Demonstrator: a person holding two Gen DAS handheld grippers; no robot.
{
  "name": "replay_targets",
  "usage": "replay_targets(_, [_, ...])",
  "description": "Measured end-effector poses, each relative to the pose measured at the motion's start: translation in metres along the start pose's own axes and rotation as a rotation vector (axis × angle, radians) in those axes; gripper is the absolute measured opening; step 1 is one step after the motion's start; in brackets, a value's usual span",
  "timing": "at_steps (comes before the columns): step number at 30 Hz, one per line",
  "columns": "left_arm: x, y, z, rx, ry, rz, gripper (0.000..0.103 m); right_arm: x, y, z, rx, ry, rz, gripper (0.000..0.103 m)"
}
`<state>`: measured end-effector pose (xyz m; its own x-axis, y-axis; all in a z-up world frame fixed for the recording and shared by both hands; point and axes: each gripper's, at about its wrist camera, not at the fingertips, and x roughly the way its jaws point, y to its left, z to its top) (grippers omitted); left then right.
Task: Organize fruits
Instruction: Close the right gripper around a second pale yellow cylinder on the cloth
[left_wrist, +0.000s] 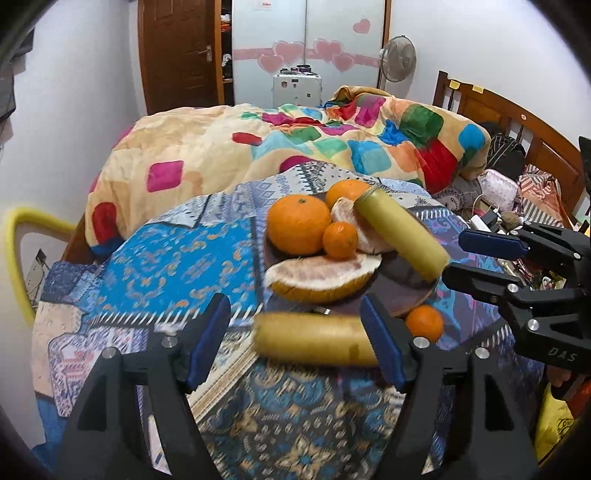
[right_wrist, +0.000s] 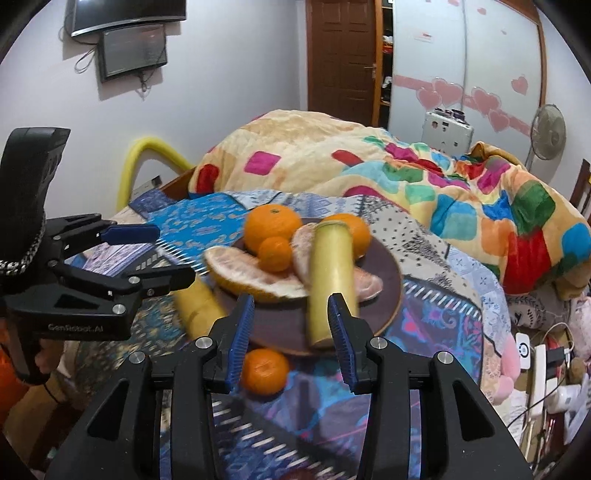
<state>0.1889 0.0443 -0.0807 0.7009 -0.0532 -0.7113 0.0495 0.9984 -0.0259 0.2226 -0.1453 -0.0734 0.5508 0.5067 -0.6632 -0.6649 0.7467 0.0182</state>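
A dark brown plate (left_wrist: 402, 291) (right_wrist: 388, 280) on the patterned cloth holds a big orange (left_wrist: 297, 223) (right_wrist: 271, 225), a second orange (left_wrist: 345, 190) (right_wrist: 356, 230), a small mandarin (left_wrist: 340, 240) (right_wrist: 275, 253), pomelo pieces (left_wrist: 321, 275) (right_wrist: 247, 273) and a yellow sugarcane stick (left_wrist: 402, 236) (right_wrist: 330, 280). Another yellow stick (left_wrist: 314, 339) (right_wrist: 197, 306) lies on the cloth between my left gripper's (left_wrist: 295, 343) open fingers, untouched. A loose mandarin (left_wrist: 424, 323) (right_wrist: 264, 371) lies beside the plate. My right gripper (right_wrist: 291, 339) is open, just short of the plate's stick. Each gripper shows in the other's view, the right (left_wrist: 458, 258) and the left (right_wrist: 155, 254).
The round table is covered with a blue patterned cloth (left_wrist: 166, 258) (right_wrist: 436, 321). A bed with a colourful quilt (left_wrist: 295, 144) (right_wrist: 406, 173) lies behind it. Clutter and cables (right_wrist: 543, 362) sit at the right. A yellow chair frame (left_wrist: 22, 240) stands at the left.
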Motion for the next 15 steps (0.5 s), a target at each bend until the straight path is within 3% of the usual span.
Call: replay_targets(15, [-0.012, 0.056, -0.054, -0.054, 0.054, 0.027, 0.074, 0.057, 0.054, -0.008, -0.109, 0.132, 0.065, 0.043])
